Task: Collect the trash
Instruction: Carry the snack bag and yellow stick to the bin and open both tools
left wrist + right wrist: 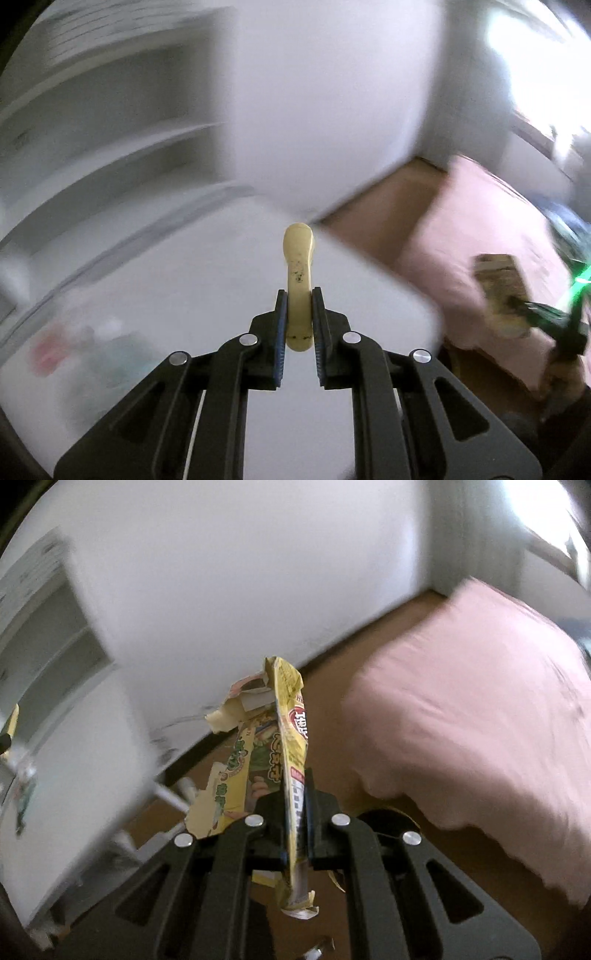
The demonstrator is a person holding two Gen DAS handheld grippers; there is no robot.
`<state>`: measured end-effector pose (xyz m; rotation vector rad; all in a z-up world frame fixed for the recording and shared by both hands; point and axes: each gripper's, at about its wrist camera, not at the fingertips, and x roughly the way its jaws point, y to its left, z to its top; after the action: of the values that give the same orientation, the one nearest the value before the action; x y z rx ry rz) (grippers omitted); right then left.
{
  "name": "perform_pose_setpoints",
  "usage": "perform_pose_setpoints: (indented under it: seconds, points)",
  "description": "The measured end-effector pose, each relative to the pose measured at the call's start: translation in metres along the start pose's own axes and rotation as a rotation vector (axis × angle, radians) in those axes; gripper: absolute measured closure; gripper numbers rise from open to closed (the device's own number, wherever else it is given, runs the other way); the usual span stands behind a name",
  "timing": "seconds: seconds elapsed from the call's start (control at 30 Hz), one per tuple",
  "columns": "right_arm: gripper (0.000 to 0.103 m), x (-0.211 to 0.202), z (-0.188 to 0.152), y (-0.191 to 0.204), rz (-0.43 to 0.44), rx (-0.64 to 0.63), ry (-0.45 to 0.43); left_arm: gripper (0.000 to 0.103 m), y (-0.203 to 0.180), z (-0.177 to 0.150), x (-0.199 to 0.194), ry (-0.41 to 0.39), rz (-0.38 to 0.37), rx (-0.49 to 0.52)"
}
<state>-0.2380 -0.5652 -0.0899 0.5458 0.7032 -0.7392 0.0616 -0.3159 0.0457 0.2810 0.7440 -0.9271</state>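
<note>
My left gripper point(300, 295) is shut on a pale yellow banana-like piece point(298, 258) with dark specks, which sticks up past the blue pads over a white table point(184, 280). In the right wrist view, my right gripper point(297, 779) is shut on a torn yellow snack carton point(284, 709), crumpled and hanging open on its left side. The same carton point(498, 288) shows blurred at the right of the left wrist view, above pink bedding. Both views are smeared by motion.
A bed with pink bedding point(461, 701) fills the right, beside a brown wooden floor point(332, 686). A white wall stands behind, with white shelves point(110, 110) at the left. Blurred red and green items point(55, 350) lie on the table's left. A white table leg point(170, 794) is below.
</note>
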Motion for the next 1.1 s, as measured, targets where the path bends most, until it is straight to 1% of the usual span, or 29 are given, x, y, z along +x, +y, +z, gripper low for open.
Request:
perform_pose_setpoints:
  seconds: [0.03,0.07,0.13,0.17,0.2,0.23,0.3,0.33,0.37,0.4,0.47,0.53,0.6,0.7,0.83,0.87,1.0,1.03,1.1]
  points:
    - [0.096,0.001,-0.004,-0.015,-0.016,0.028,0.006,0.091,-0.021,0.003,0.009,0.004,-0.039,0.031]
    - [0.096,0.002,-0.01,-0.036,-0.046,0.062,0.013,0.091,-0.051,0.005,0.022,0.011,-0.096,0.077]
    - [0.096,0.006,-0.018,-0.059,-0.08,0.102,0.027,0.091,-0.099,0.004,0.045,0.029,-0.181,0.152]
    - [0.096,0.01,-0.024,-0.077,-0.102,0.134,0.041,0.091,-0.125,0.001,0.058,0.051,-0.222,0.187]
    - [0.096,0.014,-0.028,-0.084,-0.116,0.149,0.051,0.091,-0.149,-0.003,0.071,0.071,-0.271,0.219]
    - [0.096,0.02,-0.033,-0.096,-0.137,0.17,0.065,0.091,-0.162,-0.006,0.081,0.08,-0.298,0.241]
    - [0.096,0.033,-0.043,-0.113,-0.158,0.2,0.088,0.091,-0.203,-0.019,0.108,0.102,-0.352,0.308]
    - [0.096,0.039,-0.048,-0.121,-0.168,0.217,0.103,0.091,-0.215,-0.024,0.119,0.121,-0.373,0.324]
    - [0.096,0.047,-0.054,-0.128,-0.173,0.233,0.123,0.091,-0.234,-0.032,0.138,0.159,-0.414,0.345]
    - [0.096,0.057,-0.058,-0.135,-0.174,0.245,0.143,0.091,-0.241,-0.037,0.149,0.178,-0.428,0.353]
    - [0.096,0.071,-0.061,-0.146,-0.185,0.25,0.175,0.091,-0.257,-0.052,0.178,0.222,-0.443,0.379]
    - [0.096,0.082,-0.065,-0.157,-0.214,0.255,0.199,0.091,-0.27,-0.066,0.202,0.263,-0.439,0.393]
    - [0.096,0.095,-0.074,-0.164,-0.223,0.269,0.233,0.091,-0.277,-0.077,0.228,0.318,-0.446,0.387]
    - [0.096,0.109,-0.085,-0.173,-0.217,0.281,0.278,0.091,-0.286,-0.09,0.253,0.377,-0.447,0.377]
    - [0.096,0.114,-0.092,-0.178,-0.207,0.304,0.297,0.091,-0.299,-0.101,0.27,0.412,-0.446,0.379]
    - [0.096,0.115,-0.09,-0.179,-0.205,0.308,0.299,0.091,-0.309,-0.097,0.274,0.415,-0.446,0.38]
    - [0.096,0.119,-0.088,-0.182,-0.185,0.33,0.304,0.091,-0.311,-0.099,0.277,0.423,-0.445,0.392]
    - [0.095,0.121,-0.087,-0.181,-0.18,0.333,0.307,0.091,-0.311,-0.099,0.276,0.426,-0.443,0.393]
    - [0.089,0.122,-0.086,-0.18,-0.175,0.332,0.305,0.091,-0.312,-0.101,0.28,0.439,-0.441,0.389]
